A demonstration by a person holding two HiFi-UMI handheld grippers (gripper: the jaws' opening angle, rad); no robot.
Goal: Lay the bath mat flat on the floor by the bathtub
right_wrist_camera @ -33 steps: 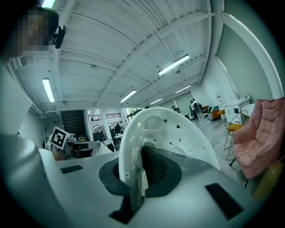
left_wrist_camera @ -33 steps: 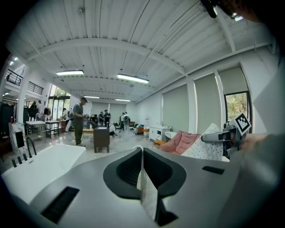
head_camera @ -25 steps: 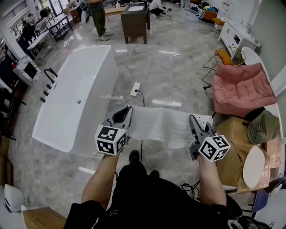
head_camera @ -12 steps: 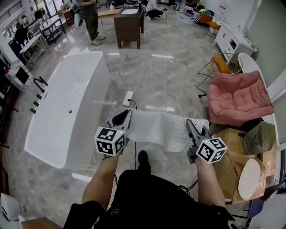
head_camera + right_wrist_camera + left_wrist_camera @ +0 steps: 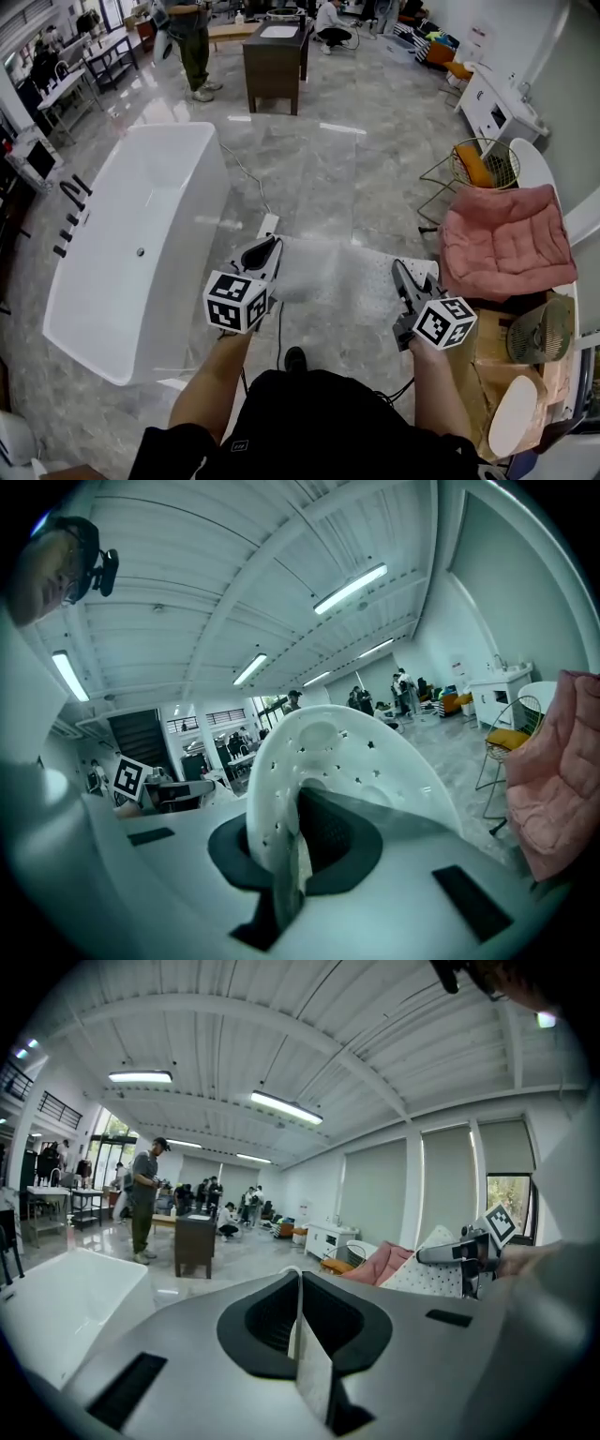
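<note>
1. Holding the mat (image 5: 342,277) stretched between them, left tongs (image 5: 266,247) and right tongs (image 5: 401,272) are clamping its edges.
2. Next is likely lowering it flat beside the tub (image 5: 141,234), to their left.

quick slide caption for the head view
The left gripper and right gripper hold the mat between them, bathtub to their left.

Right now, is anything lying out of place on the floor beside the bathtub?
Yes. A white power strip with a dark cable lies on the floor beside the bathtub, just beyond the bath mat that the left gripper and right gripper hold up. A mat laid there might cover it.
</note>
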